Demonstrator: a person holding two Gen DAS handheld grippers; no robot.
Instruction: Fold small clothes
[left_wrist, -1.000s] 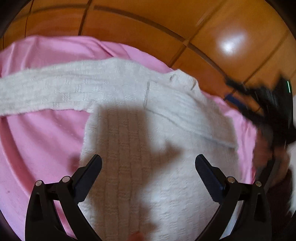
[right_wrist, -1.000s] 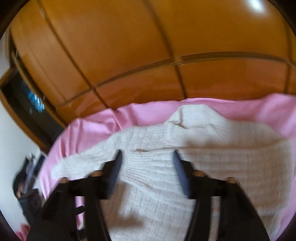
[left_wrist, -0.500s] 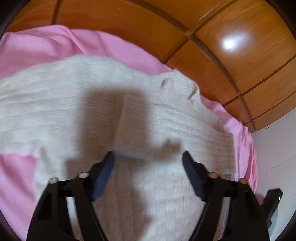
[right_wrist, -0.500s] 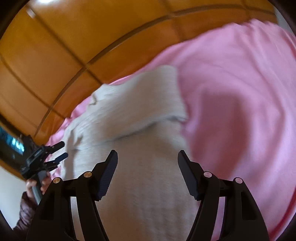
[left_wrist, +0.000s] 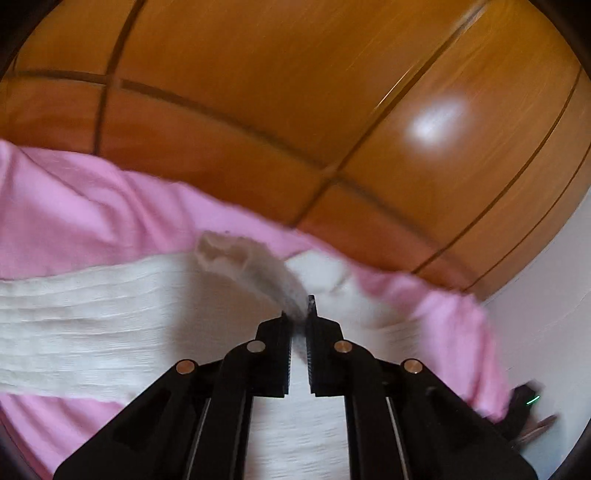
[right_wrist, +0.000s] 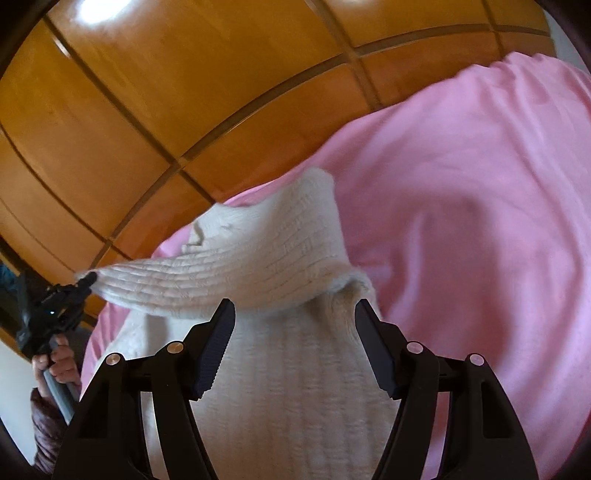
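Wood panelling (right_wrist: 155, 110) behind | pink sheet (right_wrist: 461, 221) (rumpled) under sweater (right_wrist: 295, 369)

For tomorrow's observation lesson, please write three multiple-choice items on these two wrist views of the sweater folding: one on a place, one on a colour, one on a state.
1. Where does the cream knit sweater lie?
A. on the pink sheet
B. on a bare wooden floor
C. in a basket

2. What colour are the panels behind the bed?
A. white
B. orange-brown
C. green

3. How do the jaws of the left gripper stand?
A. wide open over the sweater
B. shut on nothing
C. shut on a sleeve of the sweater

Answers:
1 A: the pink sheet spreads around and beneath the sweater.
2 B: the wooden panels are glossy orange-brown in both views.
3 C: the left gripper pinches the sleeve, which rises off the sweater to it; the right gripper stands open over the sweater's body.
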